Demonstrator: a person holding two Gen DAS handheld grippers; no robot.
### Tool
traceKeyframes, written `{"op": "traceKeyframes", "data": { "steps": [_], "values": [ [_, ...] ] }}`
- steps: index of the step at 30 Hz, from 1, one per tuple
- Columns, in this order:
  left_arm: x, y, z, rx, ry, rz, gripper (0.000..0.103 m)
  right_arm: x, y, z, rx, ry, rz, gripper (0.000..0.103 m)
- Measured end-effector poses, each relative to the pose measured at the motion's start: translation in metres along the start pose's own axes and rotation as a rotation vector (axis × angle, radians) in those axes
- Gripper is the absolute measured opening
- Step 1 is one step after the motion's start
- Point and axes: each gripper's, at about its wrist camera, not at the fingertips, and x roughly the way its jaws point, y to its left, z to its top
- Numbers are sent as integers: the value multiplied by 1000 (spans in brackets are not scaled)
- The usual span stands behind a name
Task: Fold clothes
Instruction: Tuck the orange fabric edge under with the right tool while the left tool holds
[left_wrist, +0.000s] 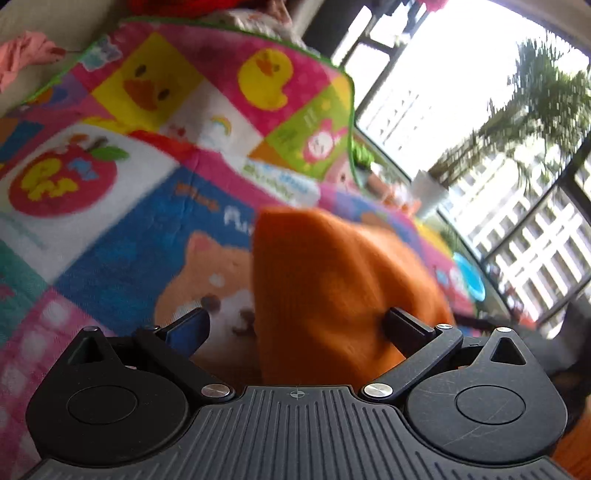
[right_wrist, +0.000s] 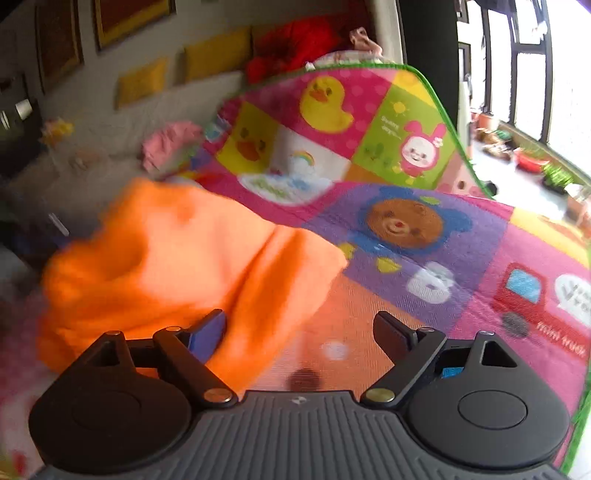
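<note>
An orange garment (left_wrist: 332, 288) lies bunched on a colourful cartoon play mat (left_wrist: 122, 236). My left gripper (left_wrist: 295, 325) is open, its jaws spread wide, with the orange cloth standing between them and against the right finger (left_wrist: 406, 326). In the right wrist view the same orange garment (right_wrist: 177, 258) lies crumpled at the left on the mat (right_wrist: 443, 258). My right gripper (right_wrist: 299, 332) is open; the cloth's edge lies by its left finger (right_wrist: 207, 334). Both views are motion-blurred.
A pink garment (right_wrist: 173, 142) lies on a pale sofa beyond the mat's far edge, also seen in the left wrist view (left_wrist: 26, 59). A red cushion (right_wrist: 295, 44) sits at the back. Windows and potted plants (right_wrist: 532, 158) are to the right.
</note>
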Motion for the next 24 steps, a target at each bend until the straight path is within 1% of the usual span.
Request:
{"op": "traceKeyframes", "data": {
  "steps": [2, 4, 5, 6, 7, 9, 13, 16, 19, 21, 24],
  "values": [
    [8, -4, -6, 22, 32, 3, 103, -8, -3, 1, 88, -1, 70, 94],
    [12, -5, -11, 41, 30, 4, 103, -4, -1, -2, 173, 45, 127, 95],
    [13, -5, -10, 37, 30, 3, 103, 2, 3, -7, 189, 84, 146, 95],
    [15, -5, -10, 31, 29, 2, 103, 9, 10, -12, 176, 119, 144, 95],
    [13, -5, -10, 24, 28, 3, 103, 15, 17, -18, 137, 138, 124, 95],
    [6, -2, -13, 1, 34, -12, 103, 20, 27, -25, 76, 127, 104, 95],
    [-8, 3, -20, -40, 45, -42, 103, 23, 37, -24, 40, 114, 145, 87],
    [-12, 10, -29, -60, 70, -61, 103, 27, 44, -26, 26, 122, 184, 87],
    [-14, 18, -36, -94, 97, -94, 103, 33, 45, -23, 13, 119, 196, 87],
    [-10, 21, -34, -88, 95, -98, 103, 36, 46, -20, 5, 116, 202, 87],
    [5, 21, -25, -63, 87, -90, 103, 49, 49, -9, -51, 93, 180, 87]
  ]
}}
